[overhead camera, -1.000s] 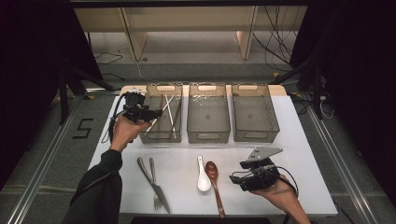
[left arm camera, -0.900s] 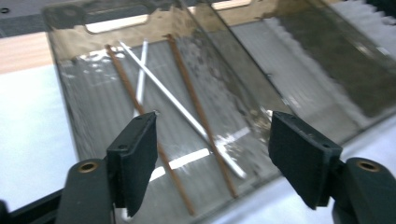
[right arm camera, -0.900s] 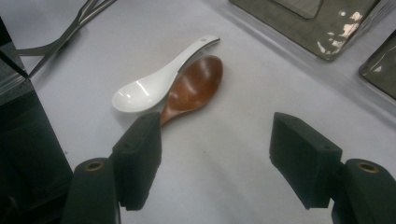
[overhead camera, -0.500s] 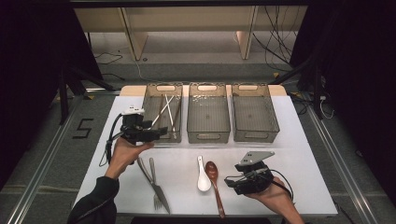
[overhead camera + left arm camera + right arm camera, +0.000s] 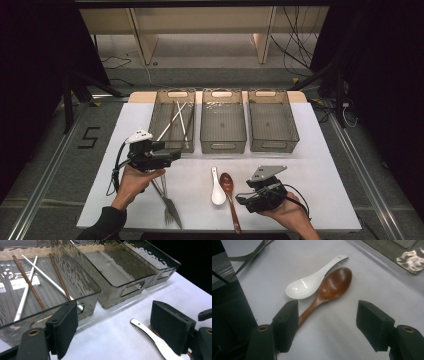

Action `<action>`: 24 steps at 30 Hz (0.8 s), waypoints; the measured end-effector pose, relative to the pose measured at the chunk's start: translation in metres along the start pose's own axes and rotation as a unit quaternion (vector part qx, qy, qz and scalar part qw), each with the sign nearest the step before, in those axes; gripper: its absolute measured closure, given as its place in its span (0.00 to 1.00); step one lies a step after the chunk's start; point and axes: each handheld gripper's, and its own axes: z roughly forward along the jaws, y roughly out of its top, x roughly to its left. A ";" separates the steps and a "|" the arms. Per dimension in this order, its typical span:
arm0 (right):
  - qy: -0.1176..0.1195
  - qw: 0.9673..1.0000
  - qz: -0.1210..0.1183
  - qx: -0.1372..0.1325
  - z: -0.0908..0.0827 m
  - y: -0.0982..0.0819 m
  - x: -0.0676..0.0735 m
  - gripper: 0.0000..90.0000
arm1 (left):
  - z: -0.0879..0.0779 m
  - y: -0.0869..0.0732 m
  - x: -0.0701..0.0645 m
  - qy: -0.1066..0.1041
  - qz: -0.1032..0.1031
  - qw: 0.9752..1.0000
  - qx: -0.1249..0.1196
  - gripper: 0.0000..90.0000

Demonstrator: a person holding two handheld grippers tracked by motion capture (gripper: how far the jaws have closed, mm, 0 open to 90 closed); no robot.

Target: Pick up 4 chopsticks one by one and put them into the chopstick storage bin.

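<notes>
While the left gripper (image 5: pixel 172 154) has just spread its jaws empty beside the chopstick-holding smoky plastic bin (image 5: pixel 172 142), the right gripper (image 5: pixel 325 322), jaws apart, straddles the brown wooden spoon (image 5: pixel 329 291) on the worktop (image 5: pixel 320 170), seemingly for sorting.

A white surface (image 5: pixel 320 170) carries three smoky see-through bins in a row along its far side, their long sides close together. The left bin (image 5: pixel 172 141) holds white and brown chopsticks (image 5: pixel 177 117), crossed over one another; the middle bin (image 5: pixel 223 145) and the right bin (image 5: pixel 273 146) stand just beside it. On the near half, a white spoon (image 5: pixel 217 189) lies beside a brown wooden spoon (image 5: pixel 229 192), their bowls touching in the right gripper view. Left of them lie a fork (image 5: pixel 169 207) and a second steel piece, too hidden to name. A strip of bare wood (image 5: pixel 140 96) shows at the far edge.
</notes>
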 end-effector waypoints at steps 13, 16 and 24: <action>0.014 1.000 -0.009 0.000 0.002 -0.001 0.006 0.50 | -0.010 -0.023 -0.013 -0.009 0.024 0.999 -0.023 0.24; 0.019 1.000 -0.013 0.000 0.004 -0.002 0.008 0.56 | -0.011 -0.029 -0.015 -0.011 0.026 0.999 -0.025 0.24; 0.031 0.999 -0.027 0.002 0.008 -0.004 0.014 0.72 | -0.013 -0.040 -0.017 -0.006 0.031 0.999 -0.024 0.24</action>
